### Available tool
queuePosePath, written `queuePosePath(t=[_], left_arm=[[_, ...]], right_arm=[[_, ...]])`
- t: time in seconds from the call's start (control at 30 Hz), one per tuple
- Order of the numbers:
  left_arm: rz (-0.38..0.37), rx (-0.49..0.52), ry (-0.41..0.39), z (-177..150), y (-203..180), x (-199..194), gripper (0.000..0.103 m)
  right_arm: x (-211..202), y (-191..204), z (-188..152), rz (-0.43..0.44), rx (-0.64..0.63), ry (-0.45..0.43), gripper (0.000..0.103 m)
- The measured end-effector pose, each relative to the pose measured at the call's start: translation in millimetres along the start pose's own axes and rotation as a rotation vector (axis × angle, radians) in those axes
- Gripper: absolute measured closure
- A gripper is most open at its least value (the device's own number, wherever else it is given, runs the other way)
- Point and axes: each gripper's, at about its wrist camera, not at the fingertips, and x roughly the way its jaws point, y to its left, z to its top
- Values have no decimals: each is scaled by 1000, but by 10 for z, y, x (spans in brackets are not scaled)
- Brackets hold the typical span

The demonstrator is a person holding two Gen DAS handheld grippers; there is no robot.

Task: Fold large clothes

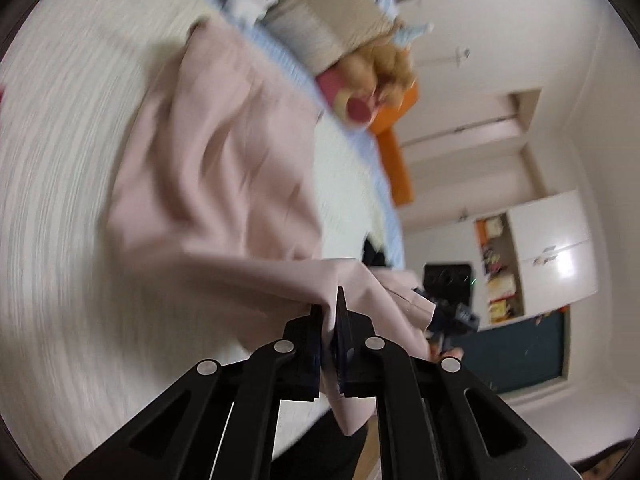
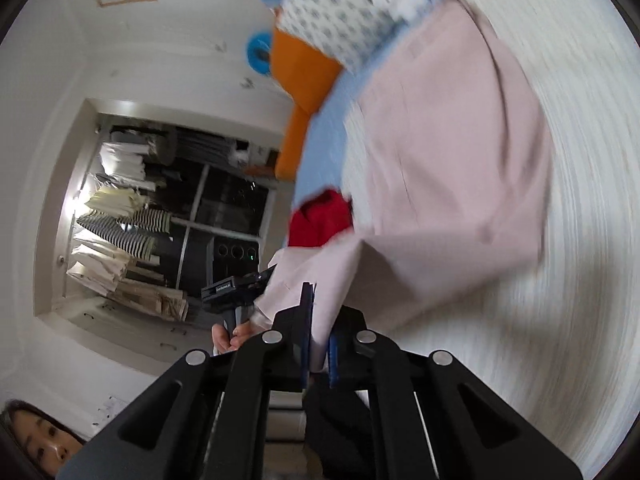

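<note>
A large pale pink garment (image 1: 208,176) lies partly on a white ribbed bedspread (image 1: 60,160), with its near edge lifted off the bed. My left gripper (image 1: 329,312) is shut on that lifted edge. My right gripper (image 2: 318,320) is shut on another part of the same edge of the pink garment (image 2: 448,152). In the left wrist view the right gripper (image 1: 452,316) shows just past the cloth; in the right wrist view the left gripper (image 2: 236,284) shows beside it. Both views are tilted and blurred.
A plush toy (image 1: 384,68), pillows (image 1: 320,20) and an orange headboard (image 1: 394,152) are at the bed's far end. A red cloth (image 2: 320,220) lies at the bed's edge. An open wardrobe (image 2: 132,216) and a person's face (image 2: 44,440) are off to the side.
</note>
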Motion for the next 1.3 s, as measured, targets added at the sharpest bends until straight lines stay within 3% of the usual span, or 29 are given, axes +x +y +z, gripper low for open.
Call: queuePosePath(t=[0.2,0.3,0.43,0.53,0.73,0.83,0.87,0.9,0.93,0.97,1.0,1.03,1.1,1.17,1.23,1.27,1.3], left_arm=[[-47,-33,-93,1113,30,91,93],[-8,-72,-136,1709,172,237,93],[88,-163,-138,2207,578,517,93],[104,-238,-145,2412,985,684,93],[83,-321,-175,2494,1695,986,92],[13,-354,-195,2422,1822,989,91],[-24,-354,-193,2415,1792,938,88],[-54,-331,-194,2416,1720,863,78],[-65,-286,-204,2421,1617,760,59],[-30,-221,-242,2424,1455,613,44],[15,-163,-293,2422,1310,467,13],[61,-91,-355,2386,1111,253,4],[88,15,-416,2302,749,-55,4],[162,119,-414,2208,325,-110,4],[292,258,-409,2078,-39,51,3],[390,343,-405,2012,-223,234,3],[478,441,-394,1928,-369,446,4]], right_arm=[[151,-81,1091,-19,1,-111,97],[179,-273,1624,-53,44,-176,97],[394,-619,2165,-147,99,-205,97],[599,-979,2443,-220,144,-219,97],[923,-1519,2556,-293,157,-267,100],[951,-1418,2589,-343,121,-242,95],[931,-1324,2600,-362,102,-224,88],[885,-1139,2603,-386,54,-202,82],[789,-980,2559,-397,11,-204,52],[682,-795,2537,-425,-52,-234,8],[523,-552,2481,-445,-139,-297,3],[442,-443,2443,-442,-176,-315,4],[239,-181,2376,-444,-247,-356,4],[174,39,2277,-460,-317,-367,4],[297,209,2152,-489,-407,-367,11],[442,243,2107,-520,-442,-346,31],[570,240,2104,-558,-450,-322,56]])
